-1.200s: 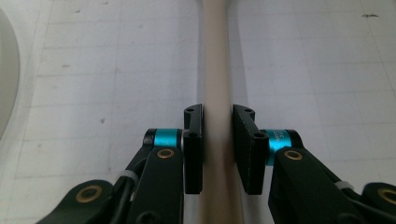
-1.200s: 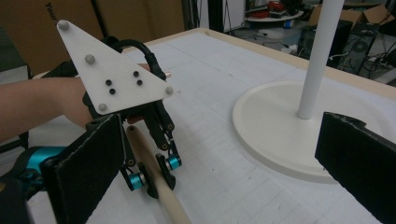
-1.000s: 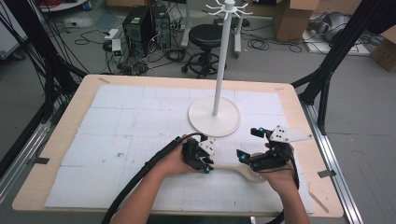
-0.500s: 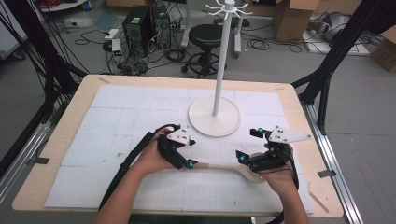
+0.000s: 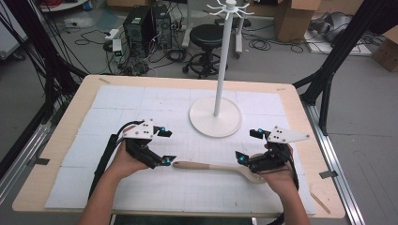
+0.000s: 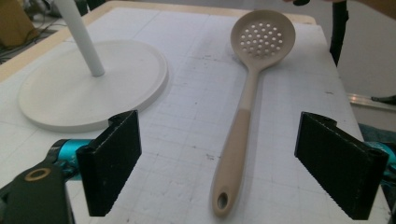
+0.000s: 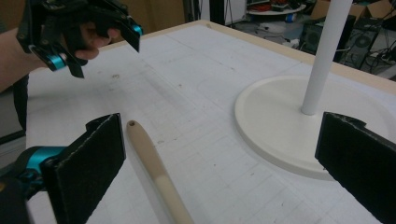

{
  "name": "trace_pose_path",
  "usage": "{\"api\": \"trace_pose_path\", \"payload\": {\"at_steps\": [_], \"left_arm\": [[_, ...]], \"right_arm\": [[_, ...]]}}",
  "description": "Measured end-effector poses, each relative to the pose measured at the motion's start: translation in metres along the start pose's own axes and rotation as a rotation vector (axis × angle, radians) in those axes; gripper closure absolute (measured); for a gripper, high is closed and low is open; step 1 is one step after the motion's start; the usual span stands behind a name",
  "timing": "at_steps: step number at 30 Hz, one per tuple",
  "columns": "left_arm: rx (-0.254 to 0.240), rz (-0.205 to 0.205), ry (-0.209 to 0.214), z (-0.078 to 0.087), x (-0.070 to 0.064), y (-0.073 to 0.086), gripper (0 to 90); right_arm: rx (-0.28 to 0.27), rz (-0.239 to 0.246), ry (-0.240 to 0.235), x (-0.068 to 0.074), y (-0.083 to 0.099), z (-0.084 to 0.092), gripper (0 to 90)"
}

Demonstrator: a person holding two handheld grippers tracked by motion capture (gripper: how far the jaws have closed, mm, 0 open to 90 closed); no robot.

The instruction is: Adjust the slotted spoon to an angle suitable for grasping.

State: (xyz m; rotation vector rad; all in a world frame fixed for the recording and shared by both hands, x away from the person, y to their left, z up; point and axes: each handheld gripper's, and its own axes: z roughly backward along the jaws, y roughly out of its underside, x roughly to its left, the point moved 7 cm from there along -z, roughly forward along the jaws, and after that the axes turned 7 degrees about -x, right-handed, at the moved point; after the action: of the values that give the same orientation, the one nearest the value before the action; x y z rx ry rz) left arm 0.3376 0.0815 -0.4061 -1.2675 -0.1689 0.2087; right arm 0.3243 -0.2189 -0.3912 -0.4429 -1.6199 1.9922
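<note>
Beige matt plastic-looking slotted spoon (image 6: 243,126) is lying on white gridded paper sheeting (image 5: 141,101), scuffed with dark marks, which is covering the pale wooden bench (image 5: 300,101). Smooth white matt stand with round base (image 5: 215,117) is showing beside it. Black ribbed pads (image 6: 112,165) are lining the left claw (image 6: 233,172).

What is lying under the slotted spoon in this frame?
The slotted spoon lies flat on the white gridded mat that covers the wooden table. Mat shows through the bowl's holes; what the handle covers cannot be seen.
</note>
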Motion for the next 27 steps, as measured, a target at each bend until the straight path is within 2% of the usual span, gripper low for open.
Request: {"api": "trace_pose_path", "payload": {"at_steps": [4,6,8,13,19,27], "left_arm": [[-0.034,0.013,-0.028,0.019,0.003,0.001,12.1],[-0.050,0.016,-0.023,0.022,0.003,0.003,10.7],[-0.068,0.036,-0.044,0.033,0.007,0.008,10.2],[-0.095,0.059,-0.077,0.048,0.013,0.012,6.9],[-0.115,0.062,-0.092,0.056,0.014,0.013,5.9],[-0.138,0.055,-0.091,0.060,0.012,0.010,5.9]], "right_arm": [[0.002,-0.006,-0.001,0.000,0.000,0.000,0.5],[0.002,-0.006,-0.002,0.000,0.000,-0.001,0.5],[0.000,-0.002,-0.003,0.000,-0.001,-0.001,0.5],[-0.001,-0.003,-0.007,0.000,-0.002,-0.003,0.5],[-0.002,-0.013,-0.010,-0.001,-0.003,-0.006,0.5],[0.006,-0.009,-0.016,0.001,-0.003,-0.009,0.5]]}}
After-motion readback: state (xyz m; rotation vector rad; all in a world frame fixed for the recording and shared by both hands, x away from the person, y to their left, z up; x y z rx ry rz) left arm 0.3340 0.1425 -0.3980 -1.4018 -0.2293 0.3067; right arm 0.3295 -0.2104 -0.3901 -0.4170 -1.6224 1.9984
